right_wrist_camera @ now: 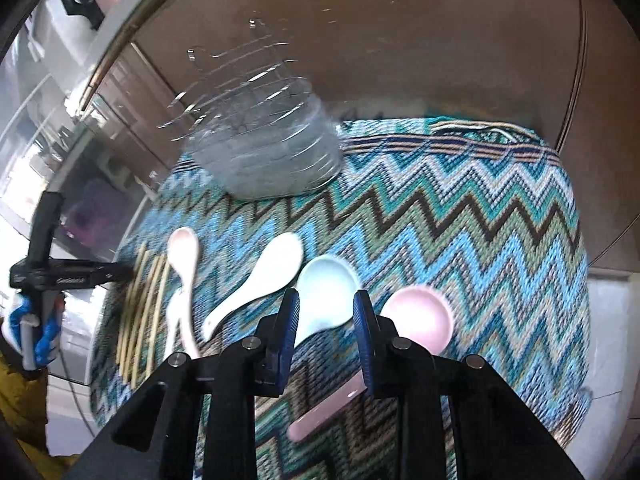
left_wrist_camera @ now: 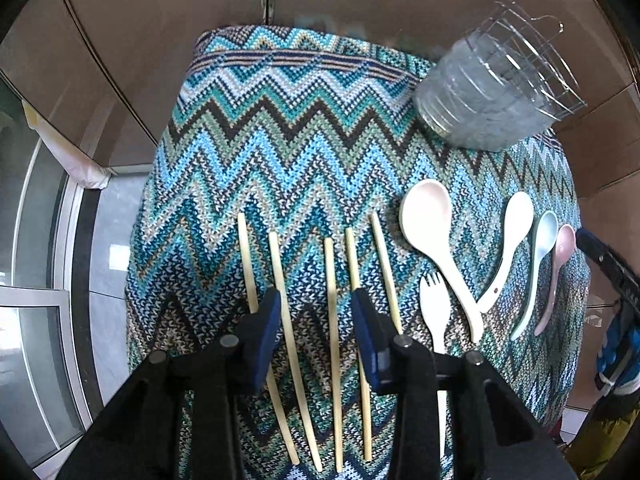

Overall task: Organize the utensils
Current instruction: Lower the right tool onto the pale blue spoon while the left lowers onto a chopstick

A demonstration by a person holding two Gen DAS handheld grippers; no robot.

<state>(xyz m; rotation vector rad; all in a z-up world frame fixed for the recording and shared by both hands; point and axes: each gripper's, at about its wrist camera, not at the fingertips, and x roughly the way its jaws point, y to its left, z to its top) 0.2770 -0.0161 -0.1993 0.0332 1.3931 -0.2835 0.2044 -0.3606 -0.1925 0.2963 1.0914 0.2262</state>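
Hovering over a zigzag-knit cloth (left_wrist_camera: 304, 136), both hand-held grippers point steeply down at the utensils laid out on it. Take the clear plastic holder (left_wrist_camera: 488, 104) standing at the cloth's far edge as the marker for everything else.

Nearer than the holder and off to its left, as the left wrist camera sees it, five pale chopsticks (left_wrist_camera: 332, 320) lie roughly side by side. The left gripper (left_wrist_camera: 316, 312) sits over them with its blue-padded jaws partly apart; two sticks run through the gap and a third passes just under the right pad, but I cannot see the pads pressing on any of them.

Directly in front of the holder lie a large cream spoon (left_wrist_camera: 432, 224) and a white spoon (left_wrist_camera: 508, 240), their handles crossing, with a white fork (left_wrist_camera: 436, 312) just beside the cream spoon's handle. A light blue spoon (right_wrist_camera: 328, 296) and a pink spoon (right_wrist_camera: 416, 320) lie nearer than the holder, on its right.

The right gripper (right_wrist_camera: 326, 316) hangs over the light blue spoon, jaws partly apart, the bowl showing between the pads; contact is not visible. A blue-and-white gloved hand (right_wrist_camera: 36, 336) holds the left gripper's handle.
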